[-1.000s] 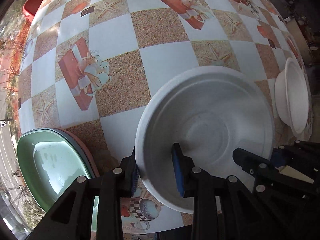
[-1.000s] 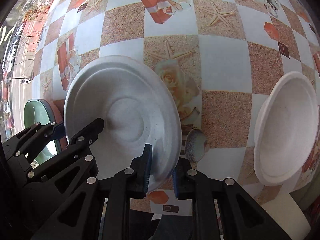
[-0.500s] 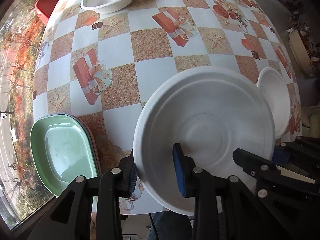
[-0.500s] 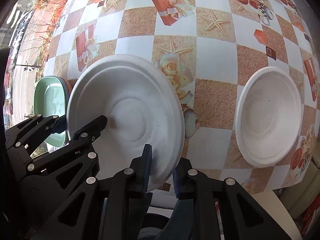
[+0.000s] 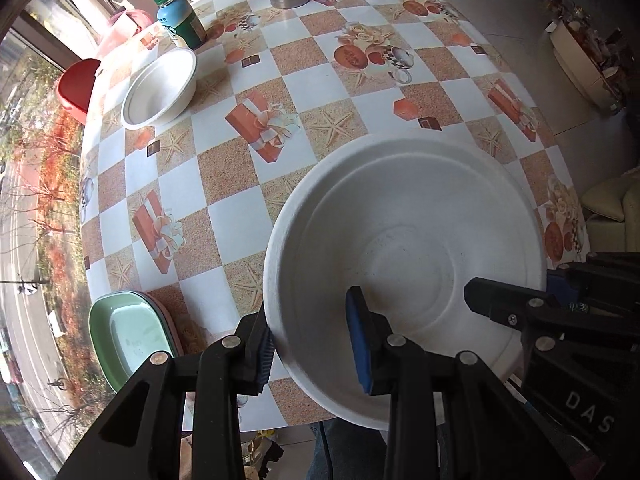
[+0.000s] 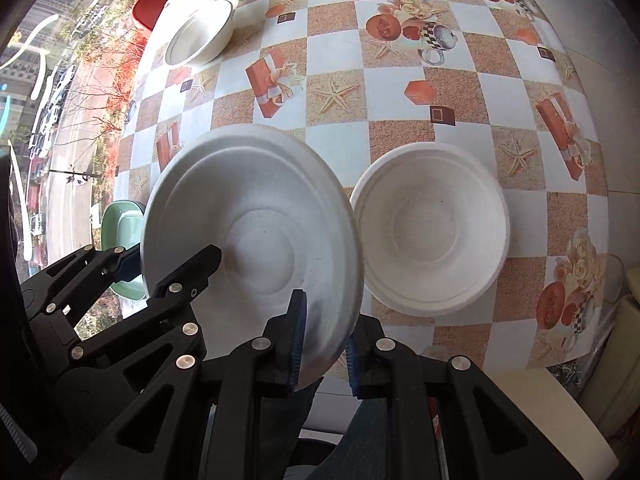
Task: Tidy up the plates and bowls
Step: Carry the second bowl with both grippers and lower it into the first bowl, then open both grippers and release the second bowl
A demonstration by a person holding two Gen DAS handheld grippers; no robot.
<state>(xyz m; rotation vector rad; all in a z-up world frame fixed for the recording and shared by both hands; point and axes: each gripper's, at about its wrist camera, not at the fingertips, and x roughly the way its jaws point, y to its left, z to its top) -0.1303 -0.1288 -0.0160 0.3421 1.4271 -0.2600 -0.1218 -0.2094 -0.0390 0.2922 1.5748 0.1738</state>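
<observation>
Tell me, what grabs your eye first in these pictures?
First, the big white bowl, held up over the near edge of the checkered table, both the left gripper and the right gripper clamping its rim. Just right of it, a second white bowl sits on the table; a third sits far left by a green bottle.

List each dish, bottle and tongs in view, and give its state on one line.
Held white bowl: lifted, tilted, gripped at the rim by both tongs.
Left tongs: shut on it.
Right tongs: shut on it.
Near white bowl: upright, empty.
Far white bowl: upright, empty.
Green plate: stacked on others.
Bottle: capped, upright.
</observation>
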